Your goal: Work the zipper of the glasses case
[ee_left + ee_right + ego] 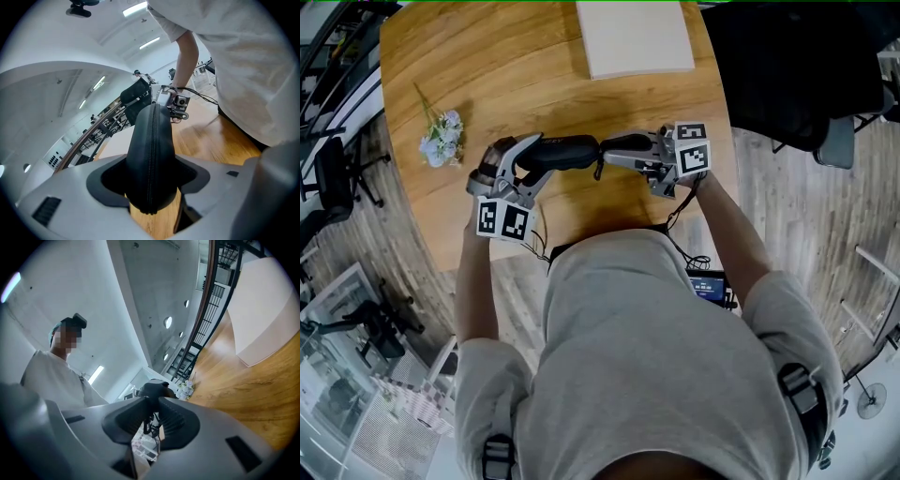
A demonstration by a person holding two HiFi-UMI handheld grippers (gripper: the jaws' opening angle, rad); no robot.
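Left gripper (151,187) up close, jaws spread wide and clamped round the black glasses case (150,140), which runs up the middle of the frame. Right gripper (152,416), jaws nearly together, nips the zipper pull (151,426) at the case's far end, over the wooden table (487,75).

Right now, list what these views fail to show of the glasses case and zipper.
- Left gripper view: the zipper runs up the glasses case, but its slider at the far end is too small to find.
- Head view: zipper too small to read.
- Right gripper view: the right gripper, jaws shut on the zipper pull, hides all but the case's end.
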